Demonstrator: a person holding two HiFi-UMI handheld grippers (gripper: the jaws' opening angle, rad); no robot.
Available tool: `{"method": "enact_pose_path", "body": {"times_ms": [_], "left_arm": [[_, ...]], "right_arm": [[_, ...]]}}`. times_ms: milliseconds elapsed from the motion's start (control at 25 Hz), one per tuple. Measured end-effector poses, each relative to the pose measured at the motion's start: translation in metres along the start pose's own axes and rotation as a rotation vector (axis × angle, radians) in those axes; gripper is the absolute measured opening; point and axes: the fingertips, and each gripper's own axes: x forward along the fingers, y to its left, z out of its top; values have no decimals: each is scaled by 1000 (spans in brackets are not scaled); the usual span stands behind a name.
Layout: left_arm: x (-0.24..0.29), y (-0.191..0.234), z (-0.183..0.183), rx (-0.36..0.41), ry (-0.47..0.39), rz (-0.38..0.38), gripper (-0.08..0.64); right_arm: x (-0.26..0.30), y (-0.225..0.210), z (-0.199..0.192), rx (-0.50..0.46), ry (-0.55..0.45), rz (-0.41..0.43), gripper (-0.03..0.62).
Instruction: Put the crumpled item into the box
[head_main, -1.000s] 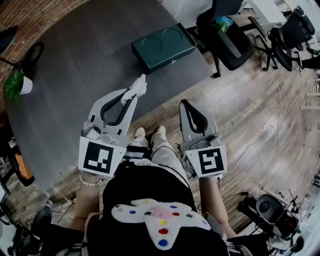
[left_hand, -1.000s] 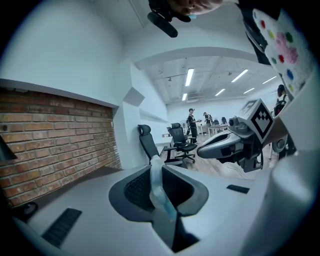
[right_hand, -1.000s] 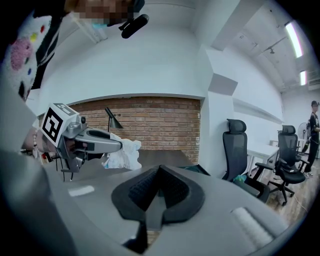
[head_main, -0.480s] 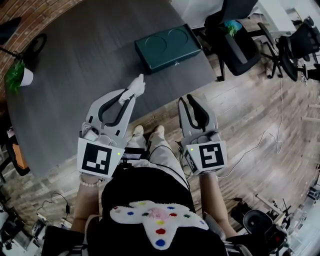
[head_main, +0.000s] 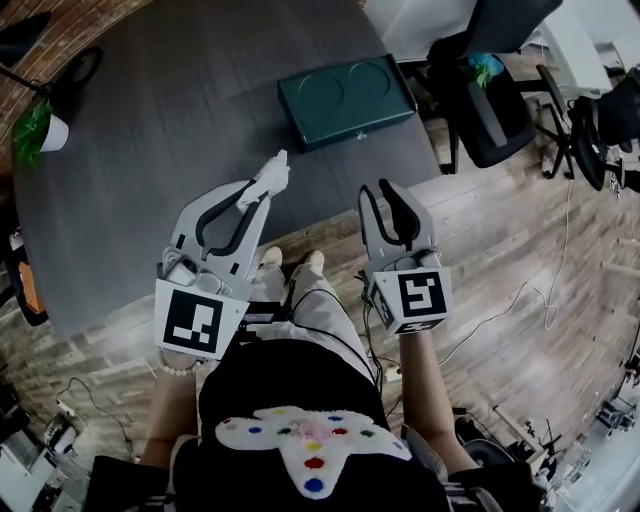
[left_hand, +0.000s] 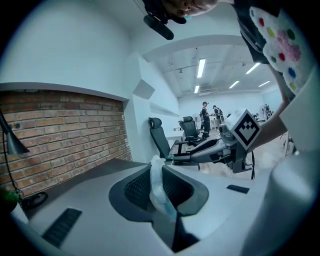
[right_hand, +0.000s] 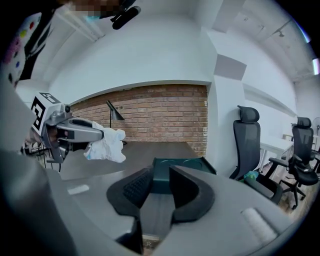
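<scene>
A crumpled white item (head_main: 272, 175) (left_hand: 158, 187) (right_hand: 107, 144) is pinched between the tips of my left gripper (head_main: 262, 190), which hangs over the near edge of the dark round table (head_main: 150, 130). The dark green box (head_main: 345, 98) (right_hand: 182, 168) lies closed on the table's far right side, with two round marks on its lid. My right gripper (head_main: 388, 196) hovers just off the table edge to the right, its jaws opening with nothing between them, pointing toward the box.
A small potted plant (head_main: 38, 125) stands at the table's left edge by a brick wall. Black office chairs (head_main: 490, 95) stand on the wooden floor to the right of the table. Cables trail across the floor (head_main: 520, 290).
My right gripper's jaws have parted from shut to open. Both grippers have drifted slightly forward toward the table; the white item stays in the left gripper.
</scene>
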Motion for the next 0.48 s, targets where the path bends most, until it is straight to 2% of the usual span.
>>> {"method": "enact_pose_path", "body": {"times_ms": [480], "left_arm": [[15,9,-15,-34,39,89,58]], "right_arm": [[55,-40,-38,-12,79,52,117]]}}
